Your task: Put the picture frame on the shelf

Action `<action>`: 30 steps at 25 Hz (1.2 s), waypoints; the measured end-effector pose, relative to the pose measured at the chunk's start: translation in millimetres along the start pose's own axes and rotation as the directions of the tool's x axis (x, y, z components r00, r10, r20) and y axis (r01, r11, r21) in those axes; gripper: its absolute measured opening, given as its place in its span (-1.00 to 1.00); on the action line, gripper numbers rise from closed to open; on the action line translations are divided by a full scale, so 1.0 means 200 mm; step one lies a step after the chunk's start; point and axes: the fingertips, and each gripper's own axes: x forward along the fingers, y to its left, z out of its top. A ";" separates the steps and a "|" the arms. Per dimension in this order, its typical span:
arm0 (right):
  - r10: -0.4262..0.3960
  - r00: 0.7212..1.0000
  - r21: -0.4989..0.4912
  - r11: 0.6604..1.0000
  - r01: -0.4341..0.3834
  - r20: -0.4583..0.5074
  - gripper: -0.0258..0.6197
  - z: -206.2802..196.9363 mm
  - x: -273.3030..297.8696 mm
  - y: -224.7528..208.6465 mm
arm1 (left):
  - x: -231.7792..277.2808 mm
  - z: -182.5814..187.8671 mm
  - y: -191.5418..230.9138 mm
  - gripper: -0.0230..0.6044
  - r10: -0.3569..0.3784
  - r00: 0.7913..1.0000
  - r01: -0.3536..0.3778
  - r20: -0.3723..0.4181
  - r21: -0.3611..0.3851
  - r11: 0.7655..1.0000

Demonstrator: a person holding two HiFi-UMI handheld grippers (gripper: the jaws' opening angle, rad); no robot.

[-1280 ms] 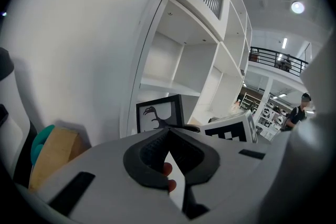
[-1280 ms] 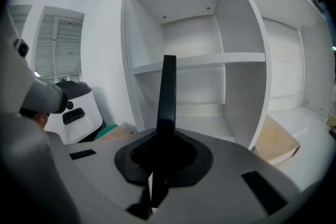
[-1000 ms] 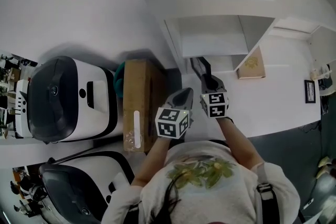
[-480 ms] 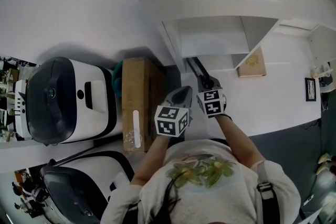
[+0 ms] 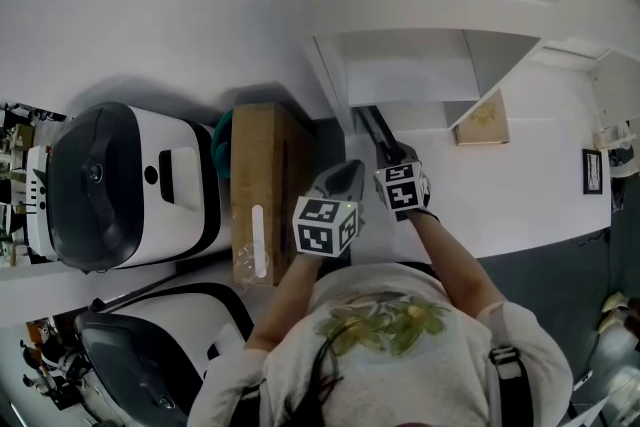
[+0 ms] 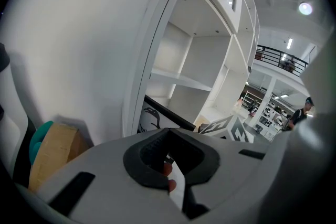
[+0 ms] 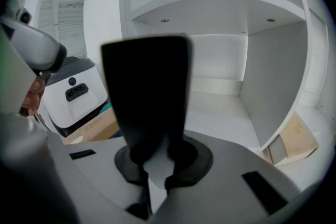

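Head view: the right gripper [image 5: 392, 158] clamps the black picture frame [image 5: 375, 130] at the white shelf's [image 5: 405, 75] opening, the left gripper [image 5: 345, 177] just short of it. Left gripper view: jaws closed together, empty, facing the shelf. Right gripper view: jaws pinch the upright frame's bottom edge before the shelf.

I read the picture frame [image 7: 144, 97] as a black upright panel, lower edge clamped in the right gripper [image 7: 151, 157]; the white shelf [image 7: 220, 107] stands open at 2 o'clock.
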 end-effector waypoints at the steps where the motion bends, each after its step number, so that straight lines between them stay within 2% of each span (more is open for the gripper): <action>1: -0.001 1.000 0.002 1.000 0.001 -0.002 -0.81 0.00 0.01 0.00 | 0.00 0.00 0.00 -0.85 0.001 1.000 -0.001 -0.001 0.000 1.000; 14: -0.025 1.000 -0.019 0.999 0.025 0.006 -0.81 0.04 0.09 -0.02 | 0.02 -0.03 0.05 -0.85 0.021 1.000 -0.021 -0.012 -0.008 1.000; 30: -0.027 1.000 -0.112 0.993 0.028 0.016 -0.81 0.11 0.20 -0.04 | 0.06 -0.05 0.09 -0.85 0.033 0.999 -0.034 -0.032 -0.024 0.999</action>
